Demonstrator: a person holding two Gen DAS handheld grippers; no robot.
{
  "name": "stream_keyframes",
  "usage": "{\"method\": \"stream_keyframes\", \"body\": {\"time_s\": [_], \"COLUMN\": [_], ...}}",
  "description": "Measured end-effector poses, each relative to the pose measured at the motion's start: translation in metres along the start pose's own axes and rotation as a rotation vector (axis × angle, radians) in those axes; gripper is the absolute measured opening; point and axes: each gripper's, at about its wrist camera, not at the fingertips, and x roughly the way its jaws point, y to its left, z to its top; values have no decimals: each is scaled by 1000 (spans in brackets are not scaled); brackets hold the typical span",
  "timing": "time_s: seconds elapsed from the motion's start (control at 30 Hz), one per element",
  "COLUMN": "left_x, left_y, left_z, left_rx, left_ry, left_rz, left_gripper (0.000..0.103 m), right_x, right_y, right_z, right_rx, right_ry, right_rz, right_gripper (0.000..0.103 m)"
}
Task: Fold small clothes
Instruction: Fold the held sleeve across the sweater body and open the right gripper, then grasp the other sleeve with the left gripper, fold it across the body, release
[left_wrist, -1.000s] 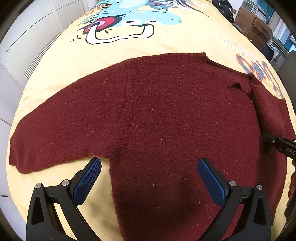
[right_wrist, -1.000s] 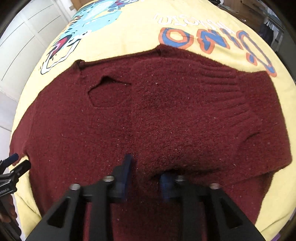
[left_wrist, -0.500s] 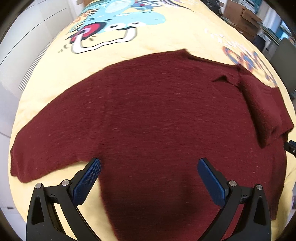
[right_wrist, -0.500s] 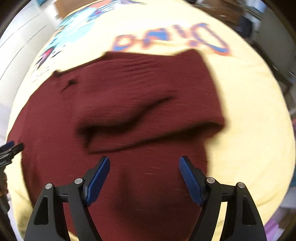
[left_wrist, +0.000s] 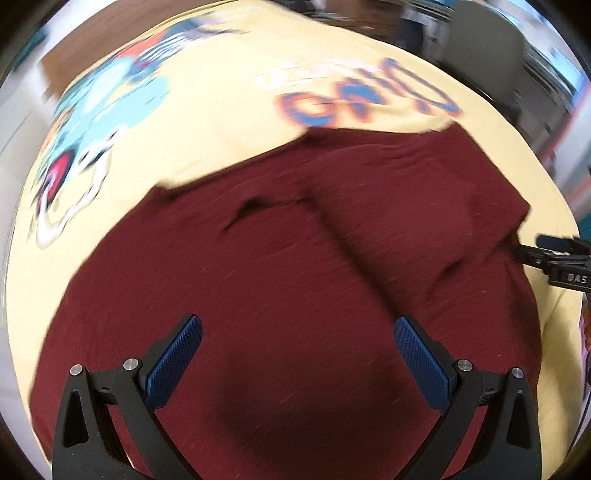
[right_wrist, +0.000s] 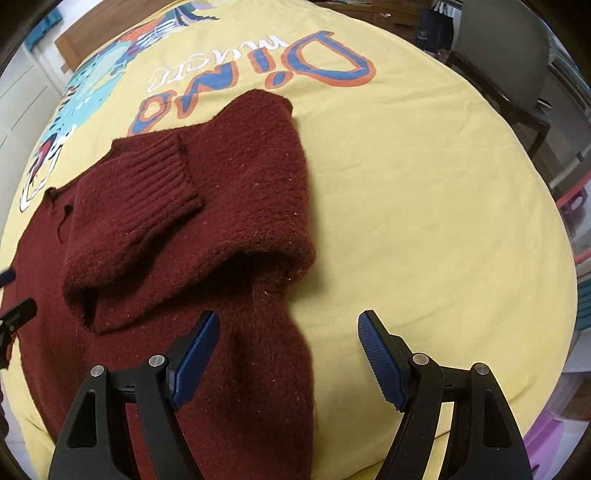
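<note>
We judge the first sleeve fold done: the maroon sweater (right_wrist: 229, 221) lies flat on the yellow dinosaur-print sheet (right_wrist: 424, 192) with one sleeve (right_wrist: 133, 199) folded across its body, both left gripper (left_wrist: 295, 354) and right gripper (right_wrist: 288, 350) spread wide and empty, so next we should take the opposite sleeve.

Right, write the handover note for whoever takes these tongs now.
Left tongs: open, empty, above the sweater's body.
Right tongs: open, empty, at the sweater's right edge.
The maroon sweater lies flat on the yellow dino sheet.
Done: the right sleeve is folded in across the chest, ribbed cuff on top.
Left: the other sleeve is out of view in both cameras, so check it, fold it in, then fold the body up. The left view is blurred, so confirm details there.
</note>
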Motion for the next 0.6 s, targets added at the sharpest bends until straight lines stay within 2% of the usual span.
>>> {"method": "stream_keyframes", "body": {"time_s": [0.1,0.3,0.47,0.53,0.57,0.6], "left_x": [10,40,71,77,80,81], "left_y": [-24,-61,-78,-79,-78,-77], "left_z": [12,33,46,52,55,57], "left_rx": [78,190,243,247,246,243], "left_ry": [10,44,108,109,104,106], "left_rz": [-15,10,5,2,3,2], "left_gripper": [102,102,102,102,101,94], "right_x": [7,18,22,25,25,26], "right_y": [1,-1,-5,-5,-5,-6], "right_z": [1,0,0,3,4,5], "right_rx": [-3,9,4,6,8,10], "right_ry": [9,25,34,31,31,31], "right_rz": [6,20,16,17,17,15], "right_gripper": [78,78,78,78,78,78]}}
